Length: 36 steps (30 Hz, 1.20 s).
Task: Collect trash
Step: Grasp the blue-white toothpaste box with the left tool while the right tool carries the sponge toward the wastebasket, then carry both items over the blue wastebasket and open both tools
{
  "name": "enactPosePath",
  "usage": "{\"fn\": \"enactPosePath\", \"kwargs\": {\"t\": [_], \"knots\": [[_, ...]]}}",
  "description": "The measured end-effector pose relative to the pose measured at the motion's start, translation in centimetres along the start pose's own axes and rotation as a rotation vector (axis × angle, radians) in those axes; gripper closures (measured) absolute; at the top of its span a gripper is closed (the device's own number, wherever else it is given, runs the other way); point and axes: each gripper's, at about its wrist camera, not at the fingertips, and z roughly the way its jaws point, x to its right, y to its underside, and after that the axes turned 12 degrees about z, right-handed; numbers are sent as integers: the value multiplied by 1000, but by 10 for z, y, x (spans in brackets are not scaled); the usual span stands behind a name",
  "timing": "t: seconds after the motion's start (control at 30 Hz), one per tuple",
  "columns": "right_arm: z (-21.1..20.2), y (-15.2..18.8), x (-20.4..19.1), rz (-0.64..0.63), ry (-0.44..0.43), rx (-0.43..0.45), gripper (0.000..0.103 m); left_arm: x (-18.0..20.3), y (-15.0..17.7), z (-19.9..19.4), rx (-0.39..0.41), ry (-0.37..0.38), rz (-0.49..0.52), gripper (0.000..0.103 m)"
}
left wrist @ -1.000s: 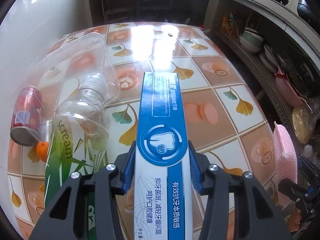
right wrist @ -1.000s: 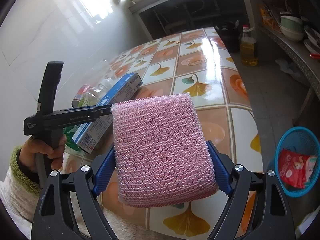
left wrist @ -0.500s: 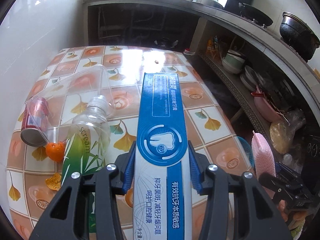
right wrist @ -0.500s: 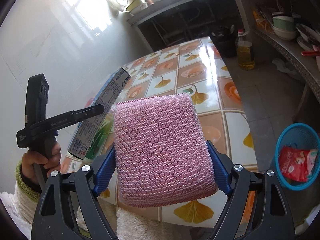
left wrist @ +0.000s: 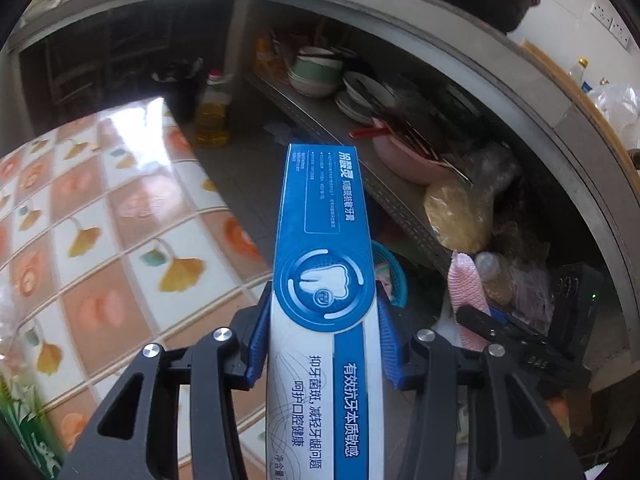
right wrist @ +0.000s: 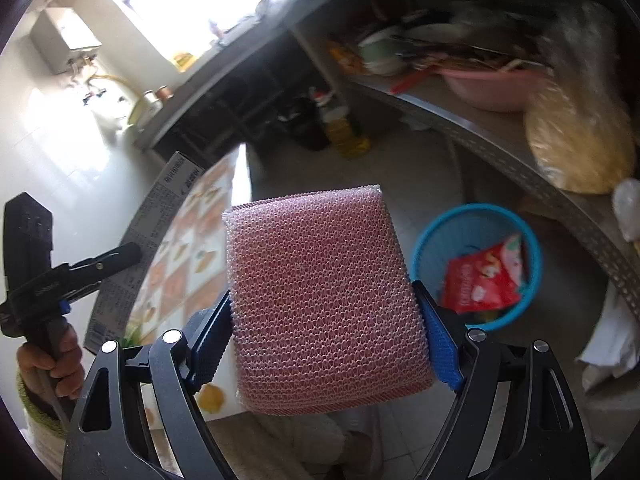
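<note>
Now both tongs hold something, and both are carried away from the bench toward the floor side of the kitchen.

The left tongs (left wrist: 322, 344) are about half open and closed on a long blue and white toothpaste box (left wrist: 324, 280). The blue pads (left wrist: 256, 344) press on its two long sides, and the box sticks out forward past the tips. Under the far part of the box there is grey floor, not the bench. The bench (left wrist: 100, 240), with its cloth of orange and white squares and yellow leaves, lies to the left of the box, and its right edge runs just beside the tongs.

The right tongs (right wrist: 326, 332) stand wide and are closed on a pink mesh sponge (right wrist: 320, 296). The sponge fills the whole gap between the two blue pads and stands up above them.

A round blue basket (right wrist: 476, 264) stands on the floor, near a low metal shelf (right wrist: 520, 156) with bowls and bags on it. Inside the basket lies a red snack packet (right wrist: 480, 280). From the right camera the basket is just to the right of the sponge. From the left camera only a part of its rim shows, behind the box.

A yellow oil bottle (left wrist: 212, 116) stands on the floor beyond the far corner of the bench. The person's hand (right wrist: 52, 356) grips the handle of the left tongs, with a green cuff at the wrist.
</note>
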Motion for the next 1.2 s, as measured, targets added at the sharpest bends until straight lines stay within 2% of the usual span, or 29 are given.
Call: {"fn": "enactPosePath", "kwargs": {"t": [0.07,0.17,0.3,0.43,0.5,0.53,0.57,0.63,0.73,1.03,1.2], "knots": [[9,-1,30,64,54,-16,24,17,-16,40,-77,57,9,58],[32,0,70,164,119,-66,24,34,-29,94,-187,102,14,58],[64,-6,105,237,177,-115,24,50,-43,160,-307,105,18,58],[95,-31,121,269,203,-124,21,59,-63,200,-325,90,28,57],[112,-45,127,275,218,-109,14,60,-74,216,-318,106,17,55],[121,-50,129,266,223,-100,12,60,-77,222,-318,103,8,47],[132,-53,132,249,245,-95,11,57,-77,223,-312,94,-9,42],[149,-54,140,239,298,-99,11,52,-75,222,-295,97,-46,41],[153,-46,149,256,326,-104,11,44,-69,213,-285,112,-62,40],[116,-6,136,221,334,-45,11,23,-47,136,-165,104,-78,38],[95,14,95,125,334,-25,11,21,-22,75,-68,95,-43,32]]}}
